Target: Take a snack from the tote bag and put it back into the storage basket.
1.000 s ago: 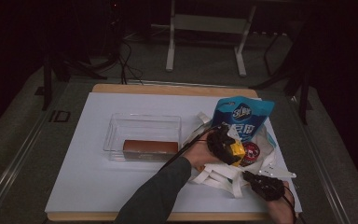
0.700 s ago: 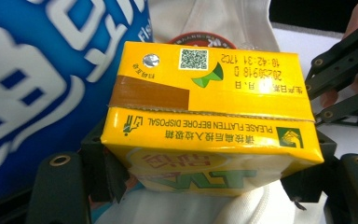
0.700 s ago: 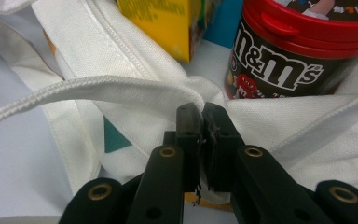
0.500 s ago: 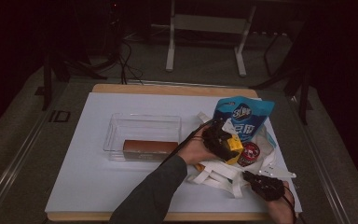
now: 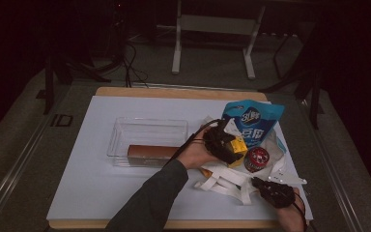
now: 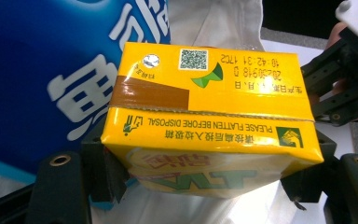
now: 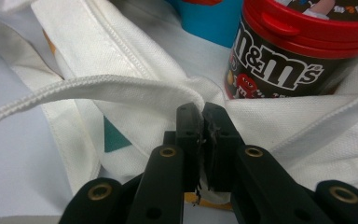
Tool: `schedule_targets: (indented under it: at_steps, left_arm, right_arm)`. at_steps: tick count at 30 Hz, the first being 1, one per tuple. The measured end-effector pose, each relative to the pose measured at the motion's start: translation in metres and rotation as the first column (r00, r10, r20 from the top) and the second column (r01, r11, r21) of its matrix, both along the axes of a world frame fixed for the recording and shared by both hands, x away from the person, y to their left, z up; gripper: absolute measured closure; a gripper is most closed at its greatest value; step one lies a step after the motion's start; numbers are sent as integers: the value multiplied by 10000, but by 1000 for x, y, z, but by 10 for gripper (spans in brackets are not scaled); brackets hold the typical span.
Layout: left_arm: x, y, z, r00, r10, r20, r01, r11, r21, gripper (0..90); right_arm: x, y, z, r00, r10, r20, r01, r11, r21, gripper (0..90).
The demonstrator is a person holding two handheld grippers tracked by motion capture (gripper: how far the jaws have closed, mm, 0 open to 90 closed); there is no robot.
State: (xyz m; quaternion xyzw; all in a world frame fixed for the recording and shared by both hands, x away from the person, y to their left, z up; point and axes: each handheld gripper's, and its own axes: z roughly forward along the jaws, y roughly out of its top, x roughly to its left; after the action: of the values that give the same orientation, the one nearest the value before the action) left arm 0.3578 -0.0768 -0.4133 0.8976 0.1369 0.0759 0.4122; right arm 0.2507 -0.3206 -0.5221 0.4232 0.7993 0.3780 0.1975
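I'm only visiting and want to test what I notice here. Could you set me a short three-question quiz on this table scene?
1. True or false: the left tongs grip a yellow drink carton.
2. What do the right tongs pinch? A) the edge of the white cloth bag B) the candy tub C) the blue pouch
3. Fill in: a brown bar lies inside the clear ____.

Key: 1 true; 2 A; 3 box.
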Motion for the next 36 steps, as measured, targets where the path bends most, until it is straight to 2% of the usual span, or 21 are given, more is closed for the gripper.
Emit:
schedule_targets:
  at_steps: [13, 20, 36]
  left_arm:
    - [-6, 18, 14, 9997, 246, 93, -245, 9996, -134, 290]
    - [-7, 30, 18, 9984, 565, 87, -564, 9983, -132, 290]
    - [-4, 69, 23, 9927, 1202, -7, -1202, 9922, -318, 289]
  right_arm:
    - [0, 0, 0, 10000, 4, -1, -4, 10000, -15, 852]
    - [0, 0, 0, 10000, 0, 0, 0, 10000, -19, 852]
    - [0, 0, 0, 10000, -14, -31, 14, 10000, -3, 852]
